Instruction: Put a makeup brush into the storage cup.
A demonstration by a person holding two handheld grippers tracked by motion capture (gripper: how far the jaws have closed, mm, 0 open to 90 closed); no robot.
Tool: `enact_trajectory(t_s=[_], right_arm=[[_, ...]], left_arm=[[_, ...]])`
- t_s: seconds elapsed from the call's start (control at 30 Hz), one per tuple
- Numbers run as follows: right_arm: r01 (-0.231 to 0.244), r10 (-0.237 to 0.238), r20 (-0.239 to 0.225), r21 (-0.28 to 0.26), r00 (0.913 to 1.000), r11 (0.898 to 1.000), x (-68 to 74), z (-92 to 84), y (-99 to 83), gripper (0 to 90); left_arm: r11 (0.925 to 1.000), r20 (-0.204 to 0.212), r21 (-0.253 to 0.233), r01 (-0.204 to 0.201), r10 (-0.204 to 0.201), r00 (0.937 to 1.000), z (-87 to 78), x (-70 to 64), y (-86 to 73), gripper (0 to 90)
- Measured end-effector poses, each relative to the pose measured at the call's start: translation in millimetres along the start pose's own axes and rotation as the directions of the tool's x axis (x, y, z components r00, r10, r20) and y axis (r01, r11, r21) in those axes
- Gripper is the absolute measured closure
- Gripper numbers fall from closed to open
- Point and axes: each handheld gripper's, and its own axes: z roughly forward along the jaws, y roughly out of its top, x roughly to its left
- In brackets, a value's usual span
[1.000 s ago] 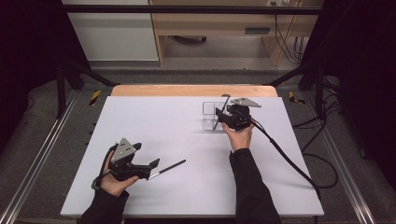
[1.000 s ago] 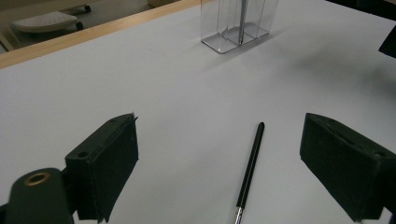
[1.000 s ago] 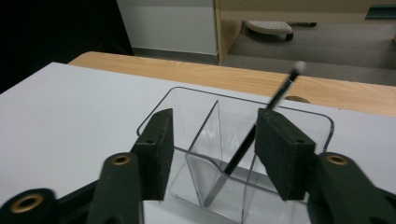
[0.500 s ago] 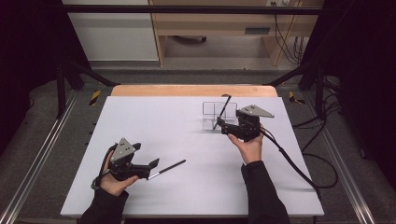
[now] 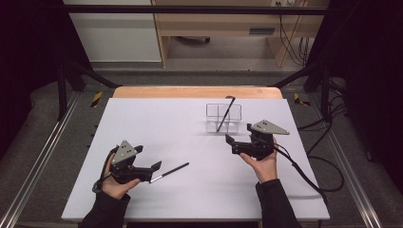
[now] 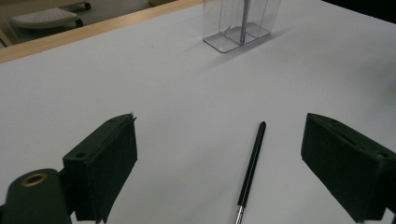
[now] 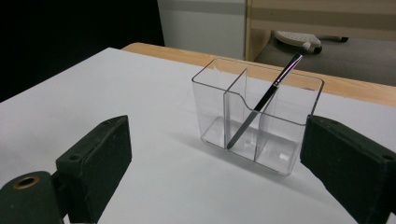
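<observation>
Brush [image 5: 170, 171] on mid-table, between spread left fingers [image 6: 105, 163] | right fingers [image 7: 91, 163] just spread, empty, near organizer [image 5: 223, 117]

Two thin black brushes are in sight: one brush [image 5: 169, 171] lies flat on the white table [image 5: 157, 118], and the other brush [image 5: 225, 114] leans inside the holder. There is one clear plastic holder [image 5: 223, 118], split into three compartments. Two handheld grippers are present, the left gripper [image 5: 151, 170] and the right gripper [image 5: 229, 141].
</observation>
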Motion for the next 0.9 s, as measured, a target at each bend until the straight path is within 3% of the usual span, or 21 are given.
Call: enact_trajectory(t_s=[0.73,0.9], right_arm=[[0.014,-0.014,-0.054,-0.008,0.9984,1.000,-9.0,-39.0,-33.0,7.1],[0.015,-0.016,-0.046,-0.006,0.9988,1.000,-11.6,-43.3,-37.8,6.8]], left_arm=[[0.9997,0.003,-0.016,0.021,-0.021,0.9998,-2.2,2.1,-0.7,8.6],[0.9994,0.003,-0.020,0.028,-0.028,0.9996,-3.2,3.6,-1.4,8.6]])
